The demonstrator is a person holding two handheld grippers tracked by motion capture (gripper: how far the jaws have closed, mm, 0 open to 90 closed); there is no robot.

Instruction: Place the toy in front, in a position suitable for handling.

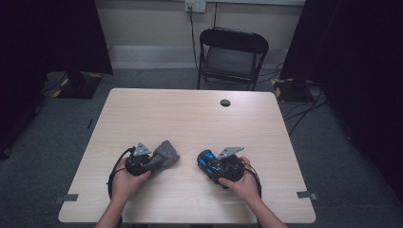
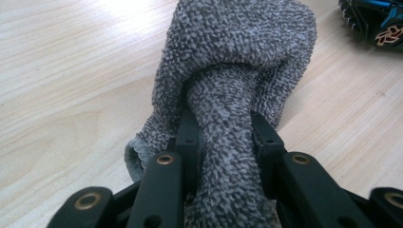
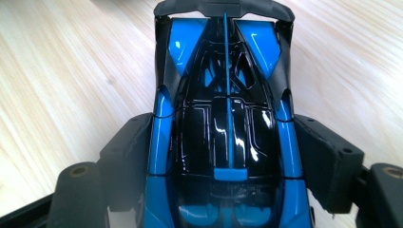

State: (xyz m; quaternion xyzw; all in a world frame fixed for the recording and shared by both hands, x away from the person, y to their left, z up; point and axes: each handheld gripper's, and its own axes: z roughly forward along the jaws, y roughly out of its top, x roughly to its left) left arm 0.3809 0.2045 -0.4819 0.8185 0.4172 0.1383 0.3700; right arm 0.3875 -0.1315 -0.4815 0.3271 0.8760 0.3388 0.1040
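Cloth [image 2: 228, 95] pinched; car [image 3: 223, 133] clamped

A black folding chair [image 1: 233, 57] stands beyond the wooden table [image 1: 190, 118], under a wall socket [image 1: 195, 5].

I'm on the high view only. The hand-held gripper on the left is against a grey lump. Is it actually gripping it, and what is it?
Observer: Yes. The left hand-held gripper is shut on a bunched fold of the grey terry cloth, jaws pressing from both sides.
Operator: Is the cloth lifted?
Observer: From the left gripper view, the rest of the cloth seems to rest on the wooden table.
Operator: And the blue thing on the right?
Observer: It is a blue and black toy car; the right gripper view looks down on its glossy roof.
Operator: Held?
Observer: The right hand-held gripper has a jaw against each flank of the car, so it looks clamped.
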